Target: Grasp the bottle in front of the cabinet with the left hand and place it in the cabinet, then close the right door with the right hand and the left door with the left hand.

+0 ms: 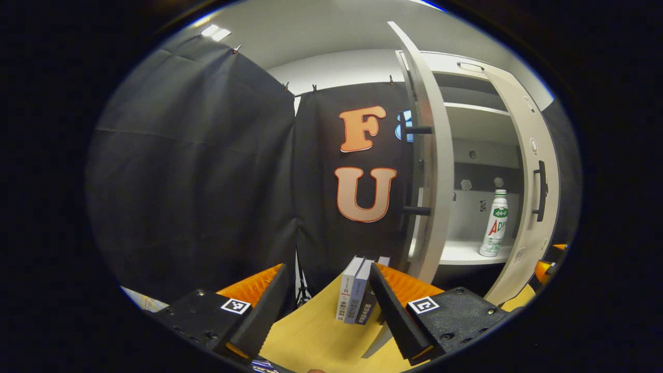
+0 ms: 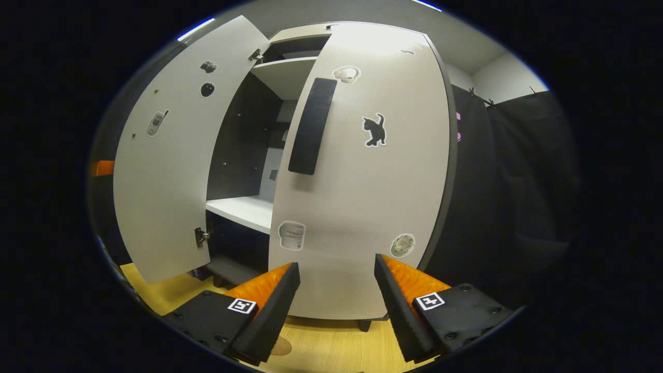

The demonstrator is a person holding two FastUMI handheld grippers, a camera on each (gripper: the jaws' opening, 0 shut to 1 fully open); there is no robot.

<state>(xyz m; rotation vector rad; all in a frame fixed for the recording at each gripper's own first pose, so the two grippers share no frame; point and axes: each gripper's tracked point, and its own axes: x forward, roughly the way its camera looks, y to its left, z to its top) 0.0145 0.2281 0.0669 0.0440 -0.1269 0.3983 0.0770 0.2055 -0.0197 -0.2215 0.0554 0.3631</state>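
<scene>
Left gripper view: left gripper [image 1: 327, 303] spread wide, nothing between the fingers, held above a pale wood tabletop [image 1: 316, 336]. A few books [image 1: 356, 296] standing upright on that tabletop just ahead of the fingertips, close to the right-hand finger. Cabinet [image 1: 469, 155] off to the right of frame, white, both doors ajar. Left door [image 1: 429, 171] seen edge-on, swung far out, two dark handle posts projecting from it. Right door [image 1: 528, 186] partly swung in, dark handle [image 1: 540, 190] on its face. Bottle [image 1: 494, 224] upright on the white lower shelf [image 1: 461, 254] inside the cabinet, white body with a green and red label, standing near the right door's inner edge. Upper shelf visible above it. Black cloth wall behind and to the left. Second gripper glimpsed at the far right edge, below the right door; state not readable from here.

Right gripper view: right gripper [image 2: 336, 298] also wide apart, empty, close in front of the right door [image 2: 362, 181]. Door face carries a dark vertical handle [image 2: 312, 127], a black cat sticker [image 2: 374, 130] and several small stickers. Door not yet shut: gap to its left shows the white shelf [image 2: 243, 210] and dark interior. Left door [image 2: 171, 155] wide open, hinge visible low on its edge. Bottle hidden behind the right door from this angle. Wood tabletop [image 2: 331, 344] below the fingers.
</scene>
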